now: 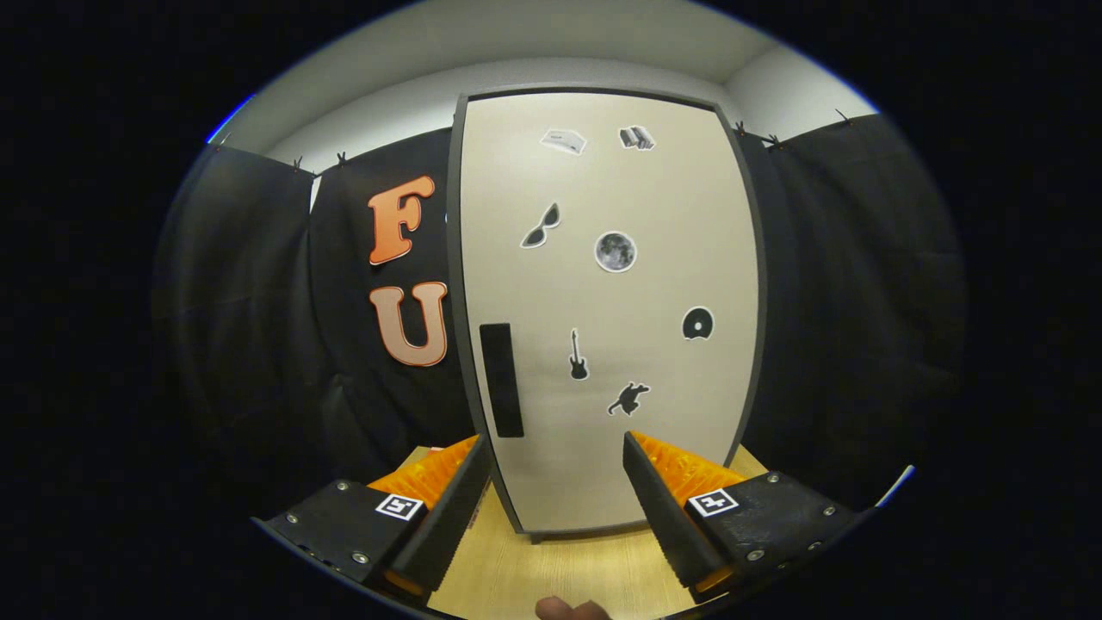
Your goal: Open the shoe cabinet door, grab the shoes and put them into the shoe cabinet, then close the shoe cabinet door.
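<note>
The shoe cabinet stands upright straight ahead on a wooden tabletop. Its pale door is closed and carries several small black stickers. A dark vertical handle sits near the door's left edge. My gripper is open, with nothing between its fingers. The fingers point at the lower part of the door, a short way from it. The left fingertip is just below the handle.
Black cloth walls stand on both sides of the cabinet, with a pale wall and ceiling above. A small reddish thing peeks out behind the left finger. Part of a person's hand shows at the near edge of the tabletop.
</note>
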The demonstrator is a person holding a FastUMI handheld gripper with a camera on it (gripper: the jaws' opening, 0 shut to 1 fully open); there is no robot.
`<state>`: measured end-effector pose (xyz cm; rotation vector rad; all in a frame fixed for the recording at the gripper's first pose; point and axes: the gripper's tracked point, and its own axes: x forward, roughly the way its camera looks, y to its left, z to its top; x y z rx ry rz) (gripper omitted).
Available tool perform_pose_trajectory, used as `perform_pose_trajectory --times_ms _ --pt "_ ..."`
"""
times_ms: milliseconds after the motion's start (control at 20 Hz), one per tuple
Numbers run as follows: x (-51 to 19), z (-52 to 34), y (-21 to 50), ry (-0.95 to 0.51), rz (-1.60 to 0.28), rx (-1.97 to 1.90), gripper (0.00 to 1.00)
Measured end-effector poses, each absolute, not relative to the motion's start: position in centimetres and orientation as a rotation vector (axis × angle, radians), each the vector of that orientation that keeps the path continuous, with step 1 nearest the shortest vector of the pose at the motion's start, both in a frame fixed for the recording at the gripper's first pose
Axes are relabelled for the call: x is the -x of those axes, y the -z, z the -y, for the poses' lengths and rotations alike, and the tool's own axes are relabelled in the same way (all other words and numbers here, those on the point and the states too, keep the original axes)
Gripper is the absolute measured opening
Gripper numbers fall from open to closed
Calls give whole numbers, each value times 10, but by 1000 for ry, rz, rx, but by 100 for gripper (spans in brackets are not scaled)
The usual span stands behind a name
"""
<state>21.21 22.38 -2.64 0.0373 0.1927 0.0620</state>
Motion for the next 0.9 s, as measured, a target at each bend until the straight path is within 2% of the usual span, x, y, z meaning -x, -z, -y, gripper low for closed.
perform_pose_trajectory --times_ms 500,900 --pt "-138 -129 -14 15 -132 -33 96" --pt "-94 -103 -33 -19 -80 -31 96"
